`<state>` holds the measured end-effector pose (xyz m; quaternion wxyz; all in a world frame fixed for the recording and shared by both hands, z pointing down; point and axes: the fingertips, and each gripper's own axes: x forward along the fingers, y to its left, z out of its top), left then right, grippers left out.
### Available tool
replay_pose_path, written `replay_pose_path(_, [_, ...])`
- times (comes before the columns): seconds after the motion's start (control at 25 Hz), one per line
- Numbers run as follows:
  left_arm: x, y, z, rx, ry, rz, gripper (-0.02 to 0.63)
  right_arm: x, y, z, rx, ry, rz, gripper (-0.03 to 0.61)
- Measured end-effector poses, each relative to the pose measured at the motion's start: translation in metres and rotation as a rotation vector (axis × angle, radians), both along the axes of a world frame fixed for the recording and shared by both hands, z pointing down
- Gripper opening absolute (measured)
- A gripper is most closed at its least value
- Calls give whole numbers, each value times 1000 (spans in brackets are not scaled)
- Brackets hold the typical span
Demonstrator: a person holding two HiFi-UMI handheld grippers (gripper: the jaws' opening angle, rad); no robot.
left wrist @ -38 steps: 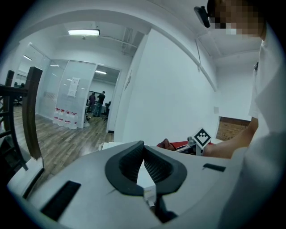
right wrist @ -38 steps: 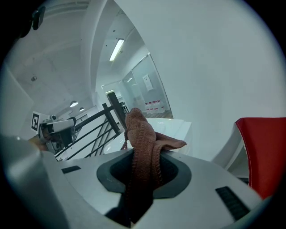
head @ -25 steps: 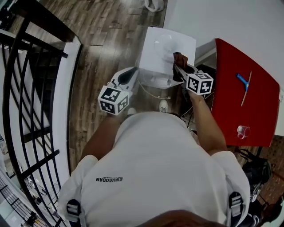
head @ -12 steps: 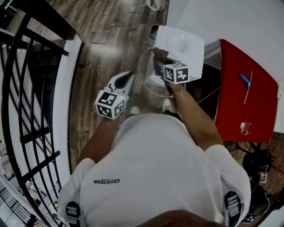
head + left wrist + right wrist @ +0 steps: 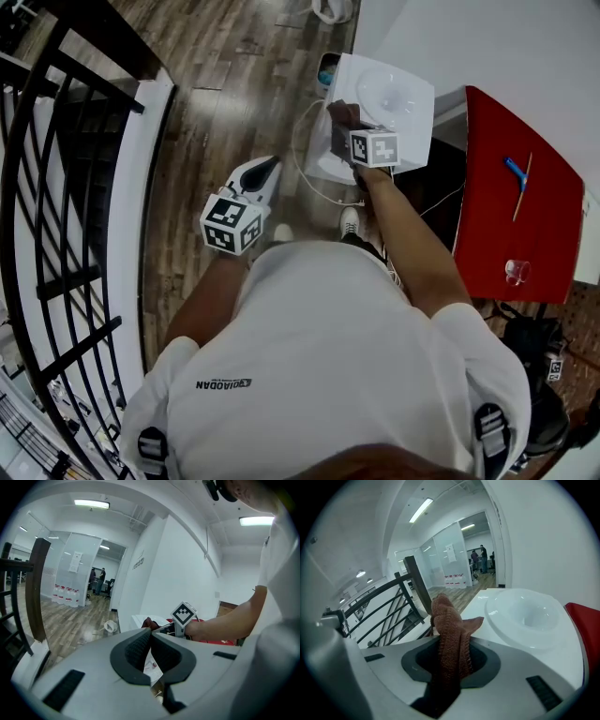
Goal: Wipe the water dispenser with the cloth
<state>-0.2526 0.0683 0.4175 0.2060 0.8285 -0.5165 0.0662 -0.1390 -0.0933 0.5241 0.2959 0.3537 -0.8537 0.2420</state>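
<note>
We are finding the cloth (image 5: 449, 634), a brown knitted piece, clamped in the right gripper (image 5: 452, 660); its jaws are clenching on the fabric, which is standing up out of them in a bunched fold. In the head view the cloth (image 5: 341, 113) is lying at the left edge of the water dispenser (image 5: 398, 94), over its white top. We cannot tell whether it is pressing on the surface. The right gripper view is showing the dispenser's top (image 5: 525, 613) with its round recess just to the right of the cloth.

The dispenser is standing on the wooden floor (image 5: 234, 84) at the far side, against the white wall and just left of the red table (image 5: 506, 216). A white cord (image 5: 302, 171) is looping down at its near left side.

We are observing the left gripper (image 5: 265, 172) held well apart from the dispenser, to the near left, over the floor. Its jaws (image 5: 150, 641) are closing tip to tip with nothing between them.

On the red table a blue tool (image 5: 513, 172) is lying at the far part and a clear glass (image 5: 514, 273) is standing at the near edge. A black railing (image 5: 56, 187) is running along the left.
</note>
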Motion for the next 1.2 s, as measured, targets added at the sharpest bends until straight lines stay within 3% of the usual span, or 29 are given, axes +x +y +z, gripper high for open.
replay_pose_path(0.48, [26, -2, 1, -1, 2, 34, -3, 68, -1, 1, 0, 2, 81, 89])
replay_pose_path(1.2, [61, -15, -3, 8, 7, 111, -3, 219, -11, 6, 2, 24, 360, 89])
